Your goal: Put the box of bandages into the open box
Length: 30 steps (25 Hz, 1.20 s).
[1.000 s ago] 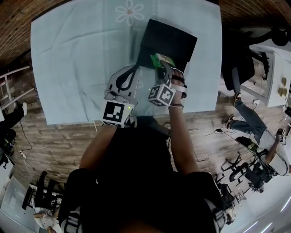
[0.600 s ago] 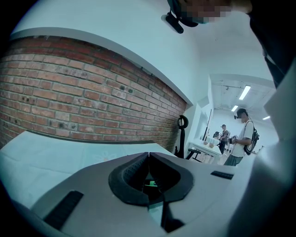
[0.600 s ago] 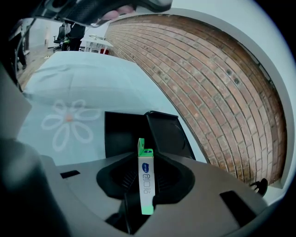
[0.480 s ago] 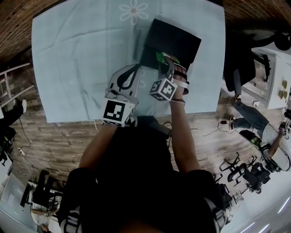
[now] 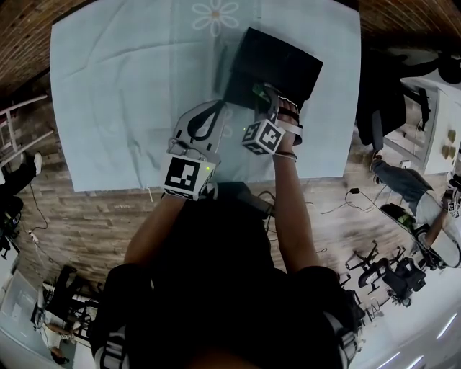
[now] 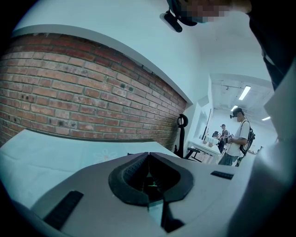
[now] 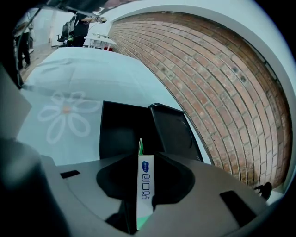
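Observation:
My right gripper (image 5: 263,96) is shut on the box of bandages (image 7: 144,183), a thin white and green carton that stands on edge between the jaws. In the head view the bandage box (image 5: 258,92) shows as a green patch over the near edge of the open black box (image 5: 277,63). In the right gripper view the open black box (image 7: 122,132) lies just ahead, its lid (image 7: 175,134) raised on the right. My left gripper (image 5: 214,114) is to the left of the black box above the table, jaws shut and empty (image 6: 149,162).
A pale blue cloth with a flower print (image 5: 215,16) covers the table (image 5: 122,94). Brick-patterned floor surrounds it. Office chairs (image 5: 378,108) and people stand to the right. A brick wall (image 6: 69,102) runs behind the table in both gripper views.
My right gripper has carried the bandage box a little forward and to the right, over the black box's near edge. The left gripper has barely moved.

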### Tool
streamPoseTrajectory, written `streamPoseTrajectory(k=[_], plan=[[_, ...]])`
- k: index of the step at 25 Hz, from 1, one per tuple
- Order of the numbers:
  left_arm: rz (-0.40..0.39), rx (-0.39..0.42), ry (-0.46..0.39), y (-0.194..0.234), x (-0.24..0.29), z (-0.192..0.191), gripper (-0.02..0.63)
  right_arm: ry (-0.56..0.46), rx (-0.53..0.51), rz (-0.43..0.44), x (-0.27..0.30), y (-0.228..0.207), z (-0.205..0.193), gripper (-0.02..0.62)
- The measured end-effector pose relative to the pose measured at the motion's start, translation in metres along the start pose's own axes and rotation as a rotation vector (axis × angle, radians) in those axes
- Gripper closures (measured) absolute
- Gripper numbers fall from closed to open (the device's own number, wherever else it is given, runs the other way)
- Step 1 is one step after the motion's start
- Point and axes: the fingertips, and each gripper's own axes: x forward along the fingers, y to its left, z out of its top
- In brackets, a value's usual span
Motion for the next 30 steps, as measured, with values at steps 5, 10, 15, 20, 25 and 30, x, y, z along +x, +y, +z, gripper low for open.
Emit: streamPoseTrajectory(k=[5,10,15,20,25,30], plan=[[-0.006,0.003,0.0,-0.002,0.001,0.002,0.574,-0.01,-0.022,-0.009,0.003,-0.003,0.0,0.489],[-0.007,0.002,0.002,-0.002,0.001,-0.001,0.574,-0.023,-0.034,-0.019,0.008,-0.007,0.0,0.489],[-0.014,0.003,0.012,-0.003,0.001,-0.005,0.574,-0.031,-0.057,-0.018,0.011,-0.004,-0.001,0.485],[-0.017,0.006,0.015,-0.004,-0.001,-0.008,0.574,-0.027,-0.08,-0.026,0.014,-0.001,-0.003,0.474],[-0.013,0.007,0.018,-0.004,-0.003,-0.008,0.574,-0.043,-0.068,-0.008,0.009,-0.003,0.0,0.453],[-0.014,0.004,0.014,-0.004,-0.005,-0.01,0.574,-0.063,-0.032,0.02,0.002,0.002,0.004,0.443]])
